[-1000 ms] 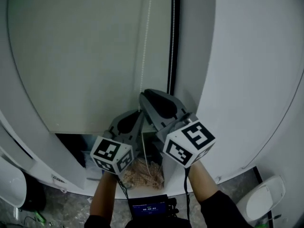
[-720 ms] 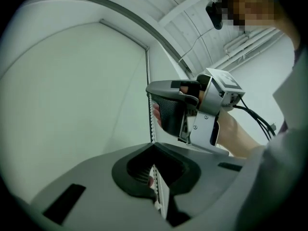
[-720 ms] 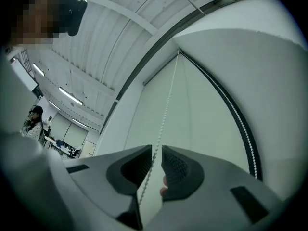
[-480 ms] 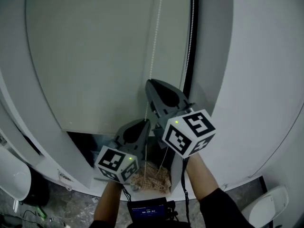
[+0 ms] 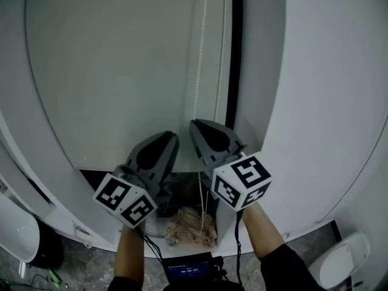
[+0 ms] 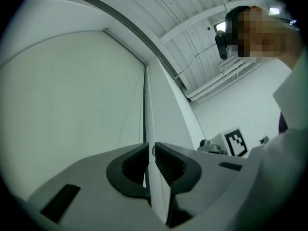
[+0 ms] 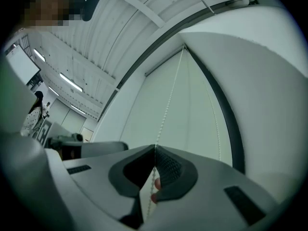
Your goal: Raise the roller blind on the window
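Up comes the left gripper (image 5: 168,137) beside the right gripper (image 5: 197,126), jaws a slit apart, empty. Right's jaws pinch the bead chain (image 5: 202,53).

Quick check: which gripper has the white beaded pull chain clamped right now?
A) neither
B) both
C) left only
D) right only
D: in the right gripper view, the white beaded pull chain runs down into the right gripper, whose jaws are together on it. The left gripper shows no chain in its narrow jaw gap.
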